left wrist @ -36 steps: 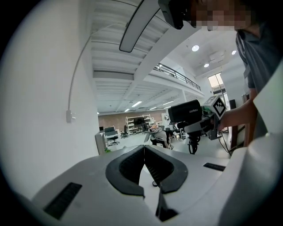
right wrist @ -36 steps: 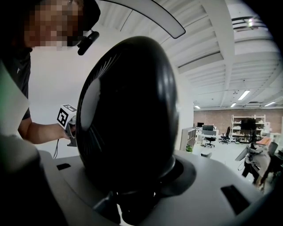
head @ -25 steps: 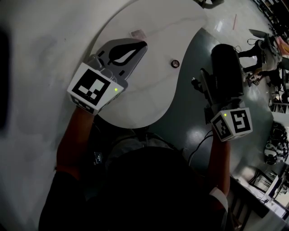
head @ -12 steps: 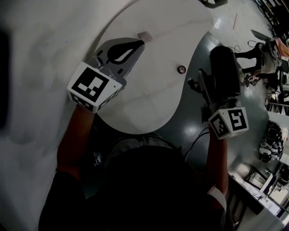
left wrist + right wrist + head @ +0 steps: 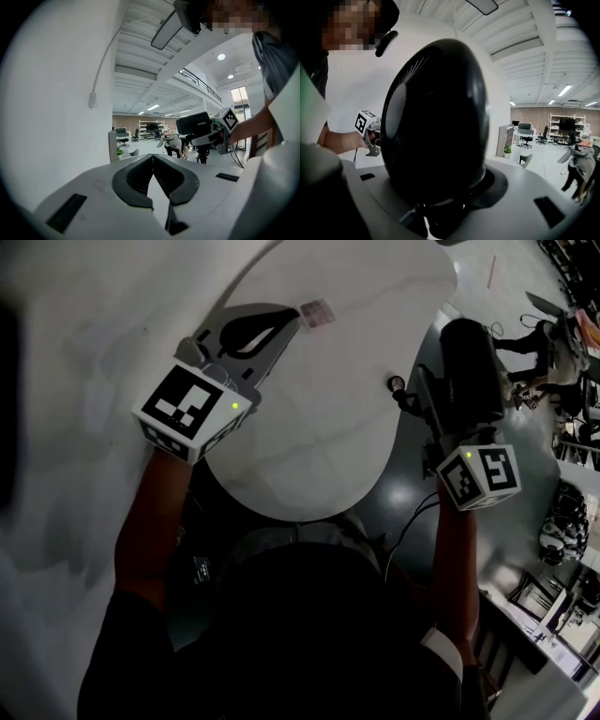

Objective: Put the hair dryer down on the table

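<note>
The black hair dryer [image 5: 469, 364] hangs in the air just off the right edge of the white rounded table [image 5: 309, 437], above the grey floor. My right gripper [image 5: 429, 409] is shut on its lower part, and its dark body [image 5: 436, 122] fills the right gripper view. My left gripper [image 5: 296, 326] rests over the table's far left, its jaws shut tip to tip with nothing between them [image 5: 153, 158]. The left gripper view shows the hair dryer [image 5: 196, 124] held out to the right.
A small dark ring [image 5: 396, 383] lies by the table's right edge, close to the dryer. A small pinkish card [image 5: 316, 312] lies just beyond the left jaws. Cables, a person [image 5: 548, 343] and office clutter fill the floor at the right.
The right gripper with the hair dryer has come closer to the table's right edge and the small ring. The left gripper has stayed shut and hardly shifted.
</note>
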Demonstrator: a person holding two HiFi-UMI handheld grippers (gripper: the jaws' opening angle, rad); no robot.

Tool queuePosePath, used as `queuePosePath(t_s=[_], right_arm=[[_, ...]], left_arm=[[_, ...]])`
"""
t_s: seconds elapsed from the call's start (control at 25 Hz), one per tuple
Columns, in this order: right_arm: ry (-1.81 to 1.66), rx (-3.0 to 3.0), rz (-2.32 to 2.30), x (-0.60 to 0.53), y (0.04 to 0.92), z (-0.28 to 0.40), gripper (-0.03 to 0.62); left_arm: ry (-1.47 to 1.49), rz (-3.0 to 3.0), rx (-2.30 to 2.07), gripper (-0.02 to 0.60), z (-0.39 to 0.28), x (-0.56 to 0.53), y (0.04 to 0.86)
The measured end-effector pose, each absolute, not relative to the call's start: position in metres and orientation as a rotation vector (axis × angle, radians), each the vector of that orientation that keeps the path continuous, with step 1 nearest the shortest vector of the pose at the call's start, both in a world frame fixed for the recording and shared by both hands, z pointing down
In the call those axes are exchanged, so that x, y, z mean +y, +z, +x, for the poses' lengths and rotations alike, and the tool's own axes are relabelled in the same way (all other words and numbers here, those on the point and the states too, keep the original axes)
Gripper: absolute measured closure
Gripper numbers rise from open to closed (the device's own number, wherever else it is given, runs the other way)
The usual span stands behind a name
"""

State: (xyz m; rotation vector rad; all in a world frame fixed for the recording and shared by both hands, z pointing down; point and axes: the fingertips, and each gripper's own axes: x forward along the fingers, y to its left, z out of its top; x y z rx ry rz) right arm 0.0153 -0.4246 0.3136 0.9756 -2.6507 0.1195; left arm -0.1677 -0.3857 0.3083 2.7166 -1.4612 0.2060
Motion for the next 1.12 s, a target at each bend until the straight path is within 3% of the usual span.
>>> queuePosePath(t_s=[1.12], right_arm=[[0.317,-2.489,0.942,-0.546,0.466,0.0,0.37]], left_arm=[[0.213,2.553,-1.427,0.577,-0.171,-0.458,0.404]])
